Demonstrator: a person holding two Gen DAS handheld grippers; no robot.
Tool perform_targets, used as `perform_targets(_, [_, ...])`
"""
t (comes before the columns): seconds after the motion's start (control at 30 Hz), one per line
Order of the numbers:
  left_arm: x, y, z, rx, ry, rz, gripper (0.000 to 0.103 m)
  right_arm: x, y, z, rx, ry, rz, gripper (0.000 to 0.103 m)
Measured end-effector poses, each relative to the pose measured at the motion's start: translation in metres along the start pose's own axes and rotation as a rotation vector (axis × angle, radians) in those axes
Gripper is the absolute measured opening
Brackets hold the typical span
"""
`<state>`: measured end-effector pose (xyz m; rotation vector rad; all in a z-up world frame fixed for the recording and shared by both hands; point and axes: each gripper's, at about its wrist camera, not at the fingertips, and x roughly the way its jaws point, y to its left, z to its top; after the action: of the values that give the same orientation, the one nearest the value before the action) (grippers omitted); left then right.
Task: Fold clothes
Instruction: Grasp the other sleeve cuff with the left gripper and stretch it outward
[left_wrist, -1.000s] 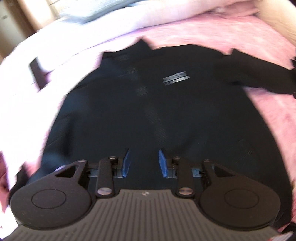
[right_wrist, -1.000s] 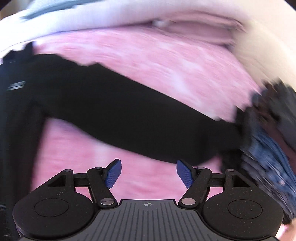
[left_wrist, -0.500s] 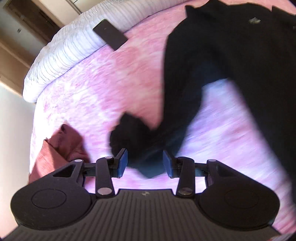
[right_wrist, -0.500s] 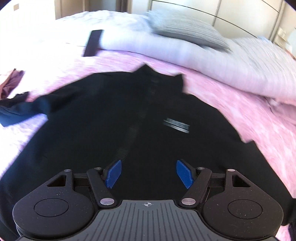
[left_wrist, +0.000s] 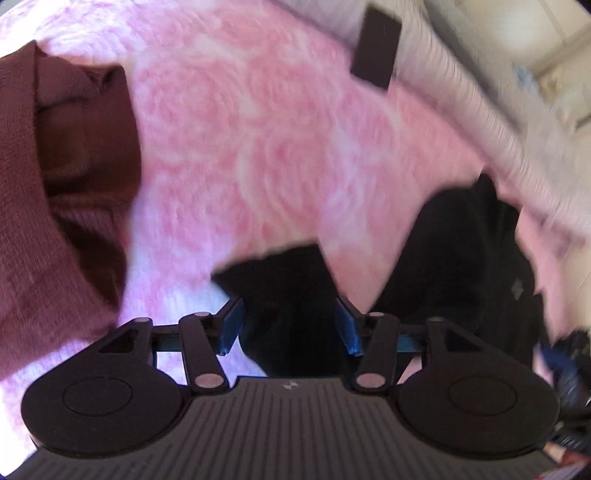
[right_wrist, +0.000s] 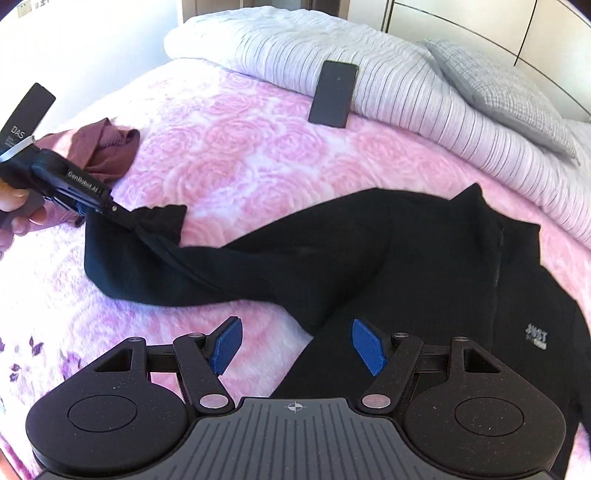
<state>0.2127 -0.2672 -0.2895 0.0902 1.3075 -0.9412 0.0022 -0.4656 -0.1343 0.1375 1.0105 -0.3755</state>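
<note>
Black jacket (right_wrist: 424, 258) flat on bed (right_wrist: 258, 147). Left tool (left_wrist: 288, 326) jaws just been opening, cuff (left_wrist: 280, 280) between, unpinched; right tool (right_wrist: 295, 345) open, empty. Advice: pinch cuff edge squarely before folding sleeve inward

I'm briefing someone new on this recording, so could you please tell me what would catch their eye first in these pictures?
First, the black jacket spread across the pink rose-patterned blanket, one sleeve stretched out leftward. At that sleeve's cuff sits the left gripper, its jaws just opening, the cuff between them. A crumpled maroon garment lies beyond it, and a dark phone leans on the striped pillow.
</note>
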Motion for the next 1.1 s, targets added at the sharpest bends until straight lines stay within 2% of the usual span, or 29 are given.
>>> perform_targets(0.03, [-0.003, 0.005, 0.004, -0.026, -0.023, -0.02, 0.049, -0.001, -0.002, 0.0, 0.011, 0.004, -0.016, 0.07])
perform_targets(0.17, [0.0, 0.022, 0.015, -0.103, 0.019, 0.029, 0.049, 0.006, -0.01, -0.01, 0.068, 0.055, -0.072, 0.07])
perform_targets(0.3, [0.036, 0.011, 0.01, -0.028, 0.201, 0.063, 0.049, 0.011, -0.013, -0.019, 0.098, 0.09, -0.09, 0.07])
perform_targets(0.37, [0.041, 0.0, 0.007, 0.018, 0.197, 0.076, 0.049, 0.009, -0.013, -0.022, 0.095, 0.098, -0.089, 0.07])
perform_targets(0.43, [0.042, -0.01, 0.004, 0.072, 0.178, 0.086, 0.019, 0.009, -0.011, -0.022, 0.076, 0.103, -0.091, 0.07])
perform_targets(0.5, [0.004, -0.01, 0.006, 0.069, -0.011, 0.082, 0.011, 0.009, -0.01, -0.022, 0.056, 0.101, -0.095, 0.07])
perform_targets(0.6, [-0.054, -0.01, 0.008, 0.063, -0.295, 0.076, 0.011, 0.006, -0.01, -0.018, 0.041, 0.092, -0.106, 0.07])
perform_targets(0.67, [-0.113, 0.001, -0.003, 0.026, -0.56, 0.134, 0.015, 0.003, -0.012, -0.014, 0.042, 0.071, -0.113, 0.07])
perform_targets(0.7, [-0.129, 0.011, -0.009, -0.015, -0.602, 0.168, 0.022, 0.002, -0.013, -0.011, 0.043, 0.06, -0.113, 0.07])
perform_targets(0.73, [-0.131, 0.022, -0.016, -0.044, -0.577, 0.2, 0.025, 0.004, -0.014, -0.01, 0.044, 0.055, -0.111, 0.07])
perform_targets(0.77, [-0.134, 0.033, -0.024, -0.073, -0.552, 0.232, 0.034, 0.005, -0.014, -0.009, 0.045, 0.053, -0.108, 0.07])
perform_targets(0.8, [-0.137, 0.043, -0.032, -0.102, -0.525, 0.264, 0.035, 0.008, -0.014, -0.008, 0.05, 0.054, -0.103, 0.07])
perform_targets(0.83, [-0.132, 0.049, -0.041, -0.106, -0.477, 0.307, 0.035, 0.011, -0.015, -0.008, 0.058, 0.056, -0.097, 0.07])
perform_targets(0.9, [-0.125, 0.059, -0.06, -0.121, -0.414, 0.343, 0.031, 0.013, -0.015, -0.007, 0.089, 0.062, -0.08, 0.07])
perform_targets(1.0, [-0.118, 0.062, -0.078, -0.115, -0.371, 0.381, 0.031, 0.012, -0.015, -0.009, 0.12, 0.068, -0.063, 0.07])
perform_targets(1.1, [-0.111, 0.062, -0.079, -0.141, -0.35, 0.38, 0.031, 0.008, -0.016, -0.016, 0.122, 0.086, -0.061, 0.07])
